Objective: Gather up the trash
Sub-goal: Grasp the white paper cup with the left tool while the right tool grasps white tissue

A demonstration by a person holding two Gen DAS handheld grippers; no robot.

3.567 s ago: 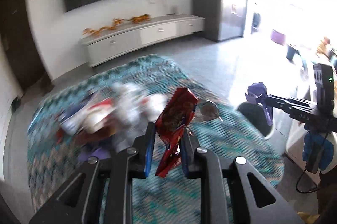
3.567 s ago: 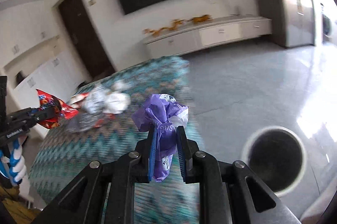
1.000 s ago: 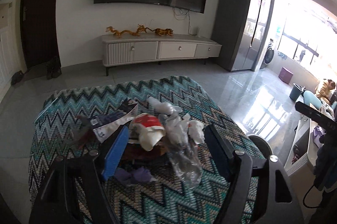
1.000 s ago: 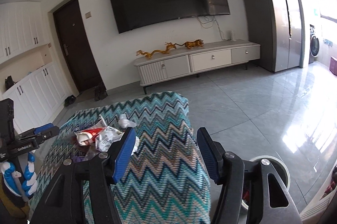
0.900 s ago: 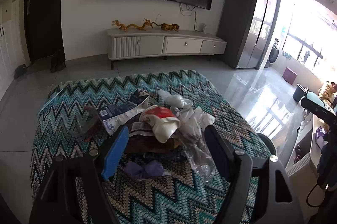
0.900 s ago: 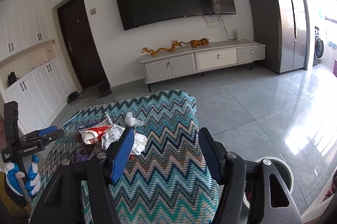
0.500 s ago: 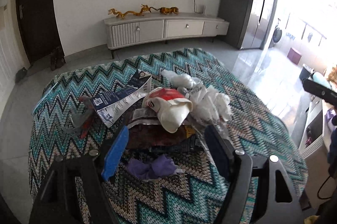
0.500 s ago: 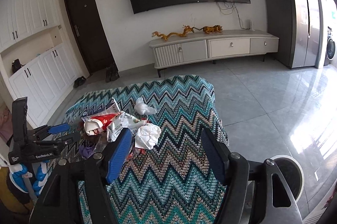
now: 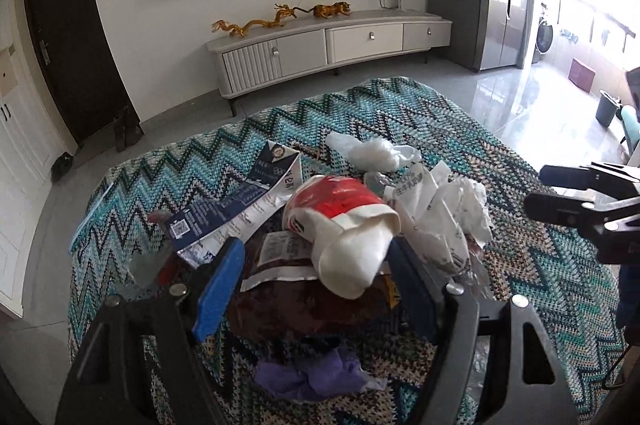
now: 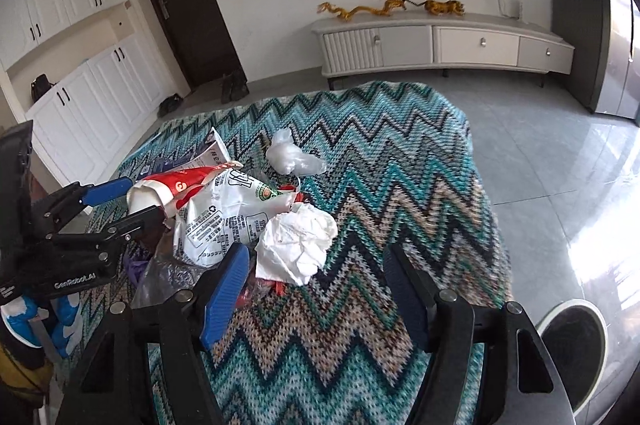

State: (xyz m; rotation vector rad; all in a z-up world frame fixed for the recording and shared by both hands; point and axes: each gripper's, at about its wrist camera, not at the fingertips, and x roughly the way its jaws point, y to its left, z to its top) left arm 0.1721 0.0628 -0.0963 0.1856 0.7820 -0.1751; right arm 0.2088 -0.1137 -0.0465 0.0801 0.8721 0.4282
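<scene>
Left tongs (image 9: 316, 285): spread wide, empty; closer to the trash pile than half a second ago, now straddling the red-and-white paper cup (image 9: 344, 225) and the dark brown wrapper (image 9: 304, 305).
Right tongs (image 10: 316, 293): spread wide, empty; also nearer than before, with the crumpled white tissue (image 10: 298, 243) at 11 o'clock just beyond the blue finger (image 10: 224, 291).
Trash pile: sits on the zigzag-covered worktop (image 10: 384, 161). Contents: printed white bag (image 10: 228, 213), clear plastic wad (image 10: 290, 155) at the far 12 o'clock edge, blue leaflet (image 9: 240, 201), purple scrap (image 9: 312, 373) under the left tongs.
Surroundings: bin (image 10: 572, 345) on the floor at 4 o'clock in the right view; TV cabinet (image 9: 328, 45) against the far wall.
</scene>
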